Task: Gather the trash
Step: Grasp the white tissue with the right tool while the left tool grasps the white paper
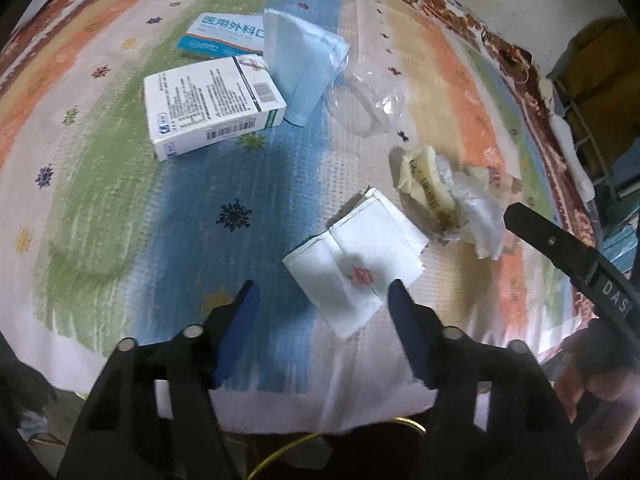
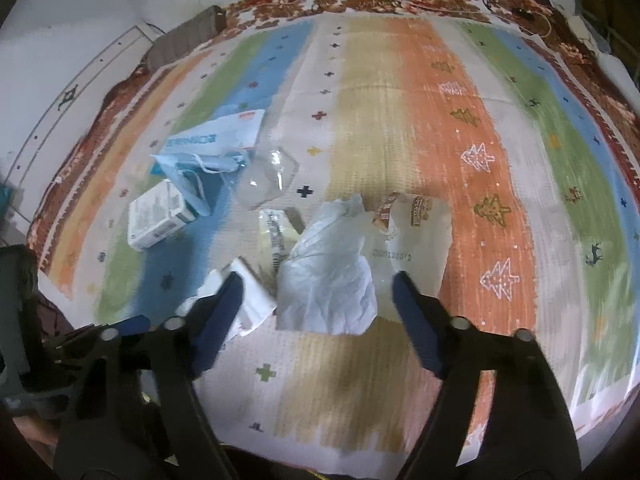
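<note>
Trash lies on a striped cloth (image 2: 440, 120). In the left wrist view, a folded white napkin with a red rose print (image 1: 356, 268) sits just ahead of my left gripper (image 1: 324, 296). The jaws are open and astride its near corner without pressing on it. In the right wrist view, a crumpled white tissue (image 2: 332, 272) lies between the open jaws of my right gripper (image 2: 318, 284), apart from both pads. A beige printed wrapper (image 2: 420, 232) and a yellowish wrapper (image 2: 276, 236) touch the tissue. One right gripper finger (image 1: 560, 248) shows beside the tissue (image 1: 480, 216).
Farther back lie a white carton (image 1: 212, 108), a blue face mask (image 1: 304, 64), a mask packet (image 1: 224, 36) and a clear plastic piece (image 1: 368, 100). The cloth's near edge runs just under my grippers. A yellow cable (image 1: 280, 452) hangs below it. A wall stands behind.
</note>
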`<action>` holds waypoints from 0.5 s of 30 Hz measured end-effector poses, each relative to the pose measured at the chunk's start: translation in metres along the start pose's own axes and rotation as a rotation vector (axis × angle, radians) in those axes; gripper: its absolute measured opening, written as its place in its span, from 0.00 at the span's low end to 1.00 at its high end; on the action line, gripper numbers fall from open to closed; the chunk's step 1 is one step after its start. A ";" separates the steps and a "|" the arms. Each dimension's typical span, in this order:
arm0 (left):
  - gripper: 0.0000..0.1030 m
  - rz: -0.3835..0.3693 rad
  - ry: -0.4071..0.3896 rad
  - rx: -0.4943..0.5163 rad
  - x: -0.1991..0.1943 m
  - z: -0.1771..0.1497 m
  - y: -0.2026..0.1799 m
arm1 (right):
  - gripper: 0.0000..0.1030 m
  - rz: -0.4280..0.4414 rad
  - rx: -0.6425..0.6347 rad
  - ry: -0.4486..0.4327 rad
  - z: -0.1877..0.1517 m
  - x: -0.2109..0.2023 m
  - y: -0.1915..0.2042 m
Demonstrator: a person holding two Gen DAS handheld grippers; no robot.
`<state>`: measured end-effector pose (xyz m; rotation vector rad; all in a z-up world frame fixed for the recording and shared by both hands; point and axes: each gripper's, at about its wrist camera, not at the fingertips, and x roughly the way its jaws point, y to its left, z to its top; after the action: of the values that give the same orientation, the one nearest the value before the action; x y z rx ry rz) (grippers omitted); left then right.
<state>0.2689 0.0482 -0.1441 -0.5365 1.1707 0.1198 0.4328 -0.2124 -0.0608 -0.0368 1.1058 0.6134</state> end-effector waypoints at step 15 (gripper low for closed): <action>0.05 0.027 0.012 0.101 0.029 0.005 -0.014 | 0.09 -0.014 -0.045 0.090 -0.009 0.035 0.008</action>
<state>0.2896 0.0331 -0.1638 -0.4327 1.1895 0.0805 0.4326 -0.1931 -0.0922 -0.1119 1.1779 0.6286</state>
